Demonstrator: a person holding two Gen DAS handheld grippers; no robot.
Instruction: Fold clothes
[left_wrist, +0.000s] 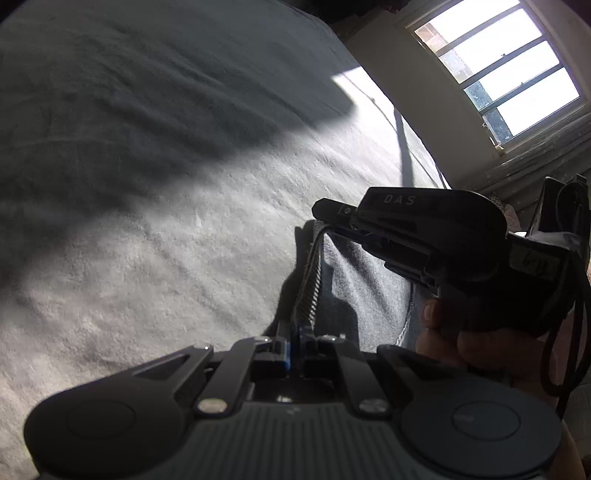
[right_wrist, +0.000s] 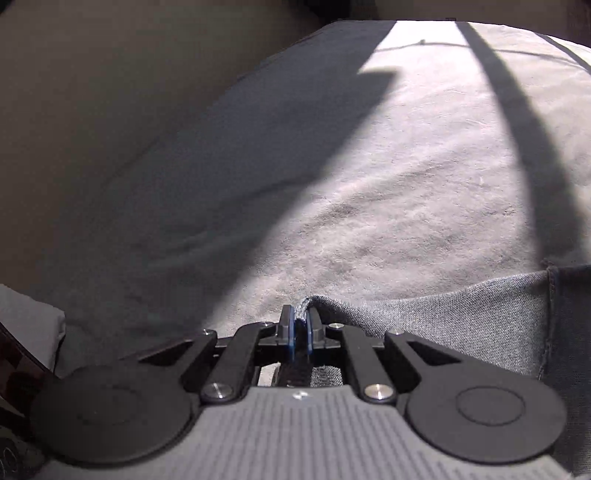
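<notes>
A grey knit garment (left_wrist: 365, 291) hangs stretched between my two grippers above the bed cover (left_wrist: 166, 229). In the left wrist view my left gripper (left_wrist: 295, 334) is shut on its dark ribbed edge (left_wrist: 308, 280). That edge runs up to my right gripper (left_wrist: 325, 218), which a hand (left_wrist: 461, 343) holds and which pinches the same edge. In the right wrist view my right gripper (right_wrist: 301, 325) is shut on a folded corner of the garment (right_wrist: 461, 314). The cloth spreads from there to the right and down. The rest of the garment is hidden below the grippers.
The pale fuzzy bed cover (right_wrist: 388, 184) is half in sun and half in shadow. A window (left_wrist: 498, 70) and wall stand beyond the bed's far right edge. A beige wall (right_wrist: 74, 110) borders the bed on the left, and a white cushion (right_wrist: 26, 317) lies low beside it.
</notes>
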